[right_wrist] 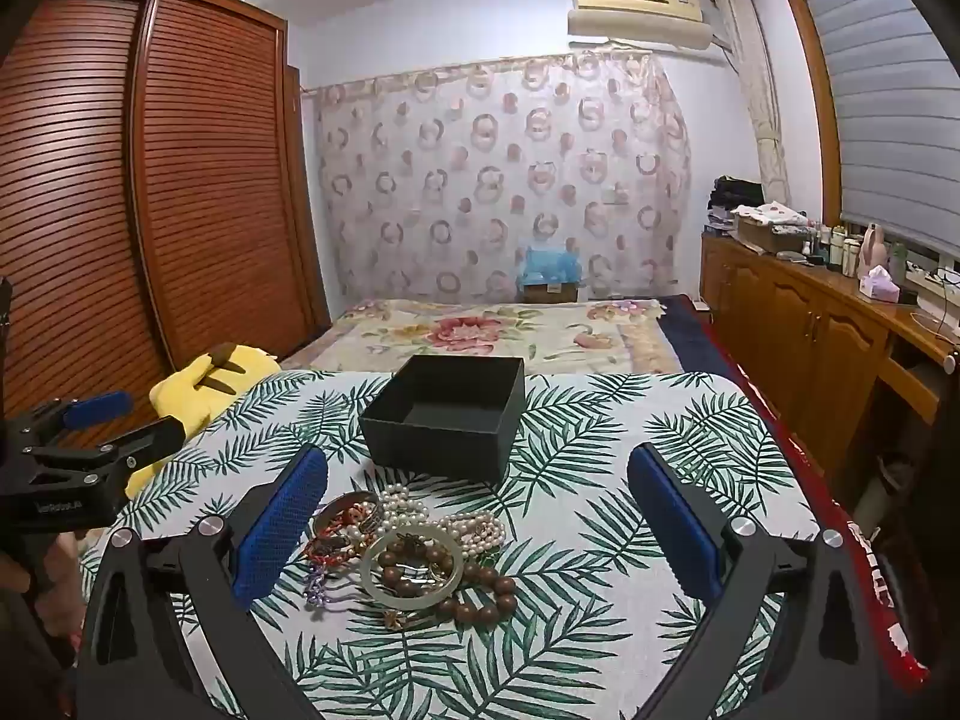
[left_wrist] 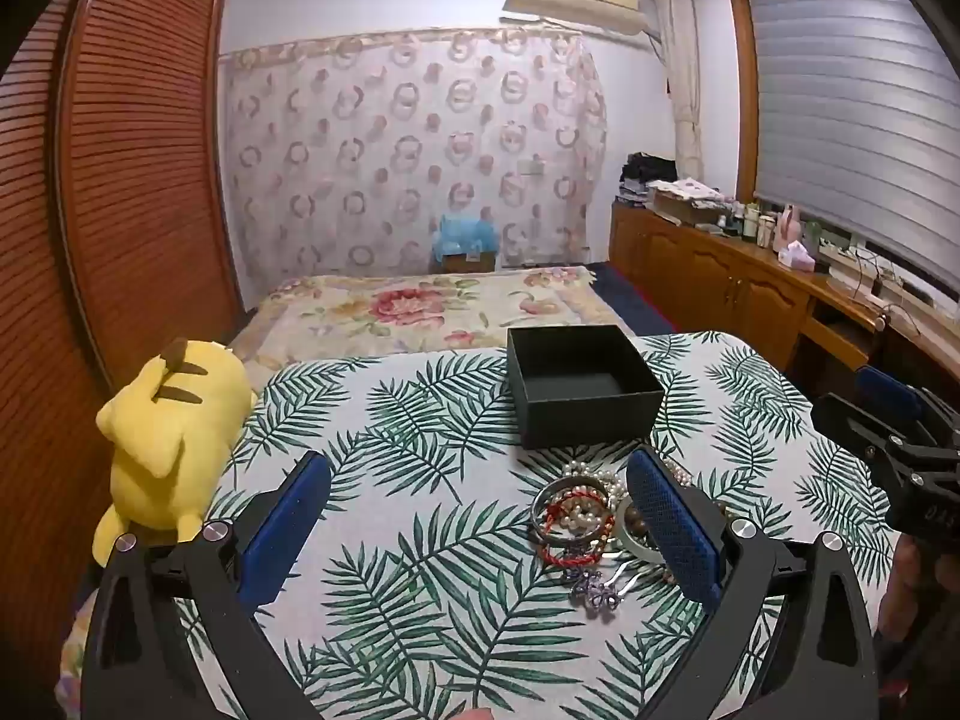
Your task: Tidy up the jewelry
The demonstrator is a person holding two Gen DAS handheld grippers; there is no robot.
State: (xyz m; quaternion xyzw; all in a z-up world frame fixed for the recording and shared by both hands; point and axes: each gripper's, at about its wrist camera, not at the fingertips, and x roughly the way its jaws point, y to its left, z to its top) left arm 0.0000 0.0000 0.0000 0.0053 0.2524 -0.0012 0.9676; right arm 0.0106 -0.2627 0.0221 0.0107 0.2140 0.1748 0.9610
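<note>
A black box (right_wrist: 444, 420) stands open on the leaf-print counter (right_wrist: 600, 540), its dark inside bare. Just in front of it, apart from its wall, lies the jewelry pile (right_wrist: 414, 546): pearl strands (right_wrist: 474, 525), a pale bangle (right_wrist: 369, 564), brown wooden beads (right_wrist: 480, 597), a red cord bracelet (left_wrist: 570, 519). The left hand-held gripper (left_wrist: 480, 522) and right hand-held gripper (right_wrist: 477, 516) both stand wide open, holding nothing. A yellow plush toy (left_wrist: 174, 432) lies at the counter's left edge.

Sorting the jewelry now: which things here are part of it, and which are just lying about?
Part of the job:
- black box, empty
- pearl strands
- pale bangle
- wooden beads
- red cord bracelet

Lying about:
- yellow plush toy
- leaf-print cloth
- floral bedspread
</note>
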